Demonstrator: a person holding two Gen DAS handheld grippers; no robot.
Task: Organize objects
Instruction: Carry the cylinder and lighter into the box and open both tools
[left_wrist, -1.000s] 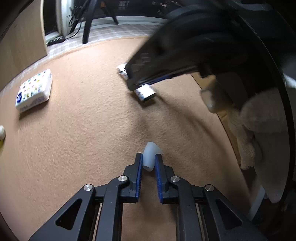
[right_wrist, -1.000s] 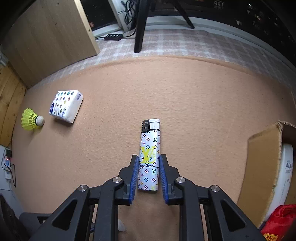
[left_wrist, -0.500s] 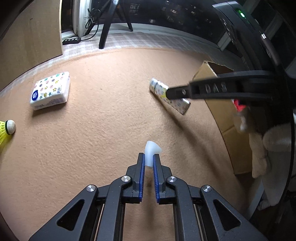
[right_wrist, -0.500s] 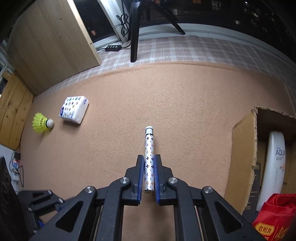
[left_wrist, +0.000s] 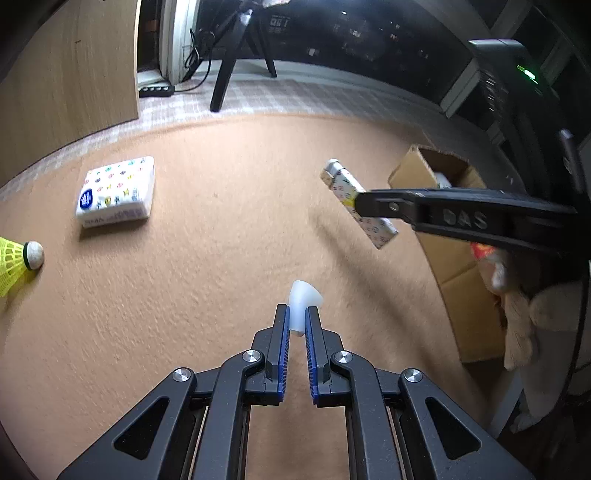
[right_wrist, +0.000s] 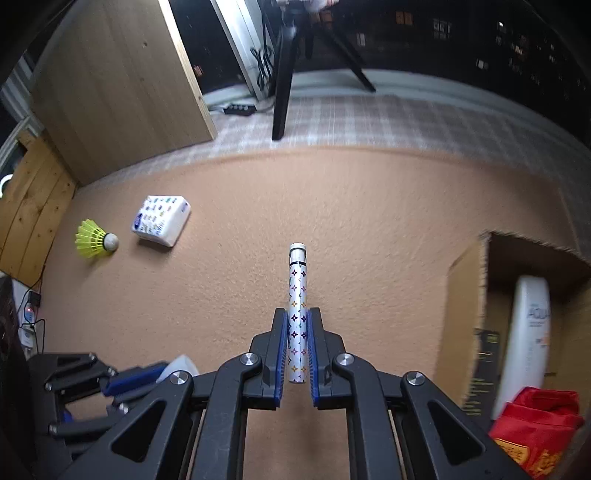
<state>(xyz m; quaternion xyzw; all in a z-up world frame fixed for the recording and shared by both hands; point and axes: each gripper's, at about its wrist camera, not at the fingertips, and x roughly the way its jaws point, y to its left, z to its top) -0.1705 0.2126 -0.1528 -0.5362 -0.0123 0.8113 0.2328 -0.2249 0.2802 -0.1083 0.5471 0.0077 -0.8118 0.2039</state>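
My left gripper (left_wrist: 297, 314) is shut on a small white cap (left_wrist: 303, 299) that sticks out past its blue pads, above the carpet. My right gripper (right_wrist: 297, 317) is shut on a white patterned lighter (right_wrist: 297, 295), held edge-on and lifted off the carpet. In the left wrist view the same lighter (left_wrist: 343, 184) hangs at the right, pinched by the right gripper's black fingers (left_wrist: 391, 206), near the open cardboard box (left_wrist: 454, 266). In the right wrist view the left gripper with its cap (right_wrist: 181, 365) shows at the lower left.
A tissue pack (left_wrist: 116, 192) and a yellow shuttlecock (left_wrist: 18, 258) lie on the carpet at the left. The cardboard box (right_wrist: 465, 302) at the right holds a white bottle (right_wrist: 528, 332) and a red packet (right_wrist: 535, 424). A wooden panel (right_wrist: 118, 92) and a tripod leg (right_wrist: 282, 92) stand behind.
The right gripper shut on the lighter, turned it edge-on and lifted it off the carpet. The left gripper tightened on the white cap and rose slightly.
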